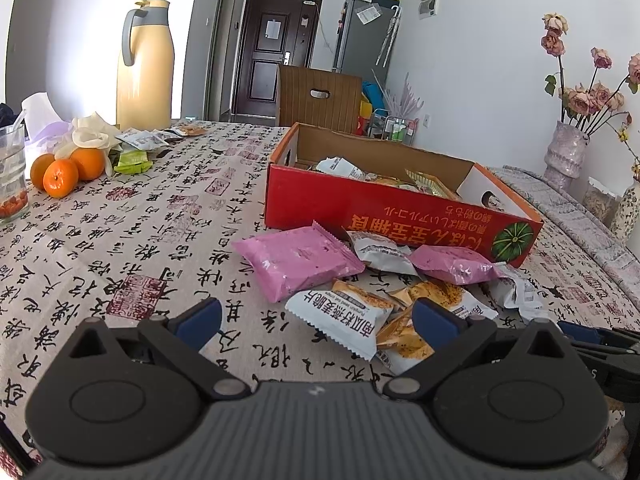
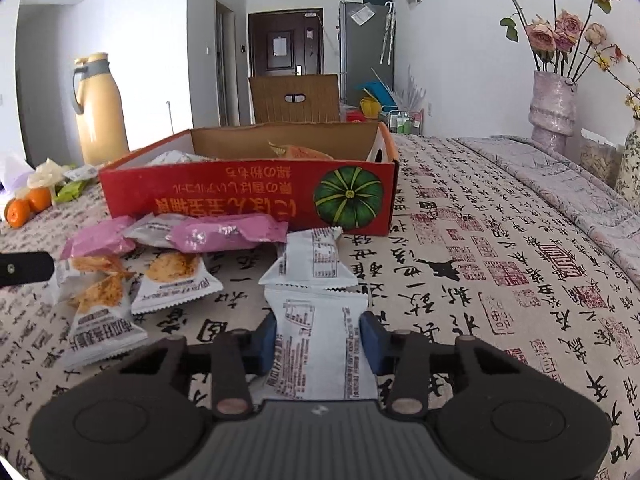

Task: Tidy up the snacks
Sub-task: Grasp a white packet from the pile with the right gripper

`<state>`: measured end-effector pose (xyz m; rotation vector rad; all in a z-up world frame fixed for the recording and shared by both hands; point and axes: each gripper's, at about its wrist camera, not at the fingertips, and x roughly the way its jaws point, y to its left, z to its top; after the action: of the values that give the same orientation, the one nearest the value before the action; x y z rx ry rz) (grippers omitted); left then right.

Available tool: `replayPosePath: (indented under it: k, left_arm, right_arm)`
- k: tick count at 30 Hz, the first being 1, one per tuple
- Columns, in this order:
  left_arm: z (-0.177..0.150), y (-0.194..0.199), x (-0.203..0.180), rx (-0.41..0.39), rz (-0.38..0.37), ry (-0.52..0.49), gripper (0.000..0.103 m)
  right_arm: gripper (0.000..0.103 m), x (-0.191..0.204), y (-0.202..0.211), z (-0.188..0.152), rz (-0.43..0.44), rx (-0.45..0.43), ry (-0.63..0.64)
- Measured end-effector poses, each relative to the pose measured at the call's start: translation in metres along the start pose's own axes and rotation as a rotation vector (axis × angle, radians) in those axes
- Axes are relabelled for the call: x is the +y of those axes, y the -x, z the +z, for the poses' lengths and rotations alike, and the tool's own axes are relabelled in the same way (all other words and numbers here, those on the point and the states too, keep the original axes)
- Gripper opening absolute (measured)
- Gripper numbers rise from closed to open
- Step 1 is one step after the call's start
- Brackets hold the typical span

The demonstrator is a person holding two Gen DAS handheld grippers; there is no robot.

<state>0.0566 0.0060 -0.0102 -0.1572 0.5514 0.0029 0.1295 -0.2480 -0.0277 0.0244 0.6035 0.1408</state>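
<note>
Jaws: right gripper (image 2: 318, 334) clamped on white packet (image 2: 320, 344); left gripper (image 1: 316, 320) open, empty — box (image 2: 248, 196) at 12 part-filled, several packets left.

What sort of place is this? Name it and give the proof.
Most likely a home, a dining table in a flat: a tablecloth printed with calligraphy, a flask beside oranges, a vase of roses, and a front door down the hall.

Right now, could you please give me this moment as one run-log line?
right tongs: shut on white snack packet | left tongs: open, empty | red box: partly filled
</note>
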Motion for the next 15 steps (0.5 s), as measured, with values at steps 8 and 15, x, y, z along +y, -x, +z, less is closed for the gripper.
replayPosePath:
  k: [8,15]
  left_arm:
    - [0.009,-0.004,-0.003,0.002,0.006,-0.002,0.103]
    - [0.022,-0.017,-0.006,0.023,0.022,-0.014,0.103]
  right_arm:
    - [0.041,-0.007,0.01,0.002,0.006,-0.046,-0.03]
    - [0.041,-0.017,0.011,0.001,-0.008,-0.056,-0.063]
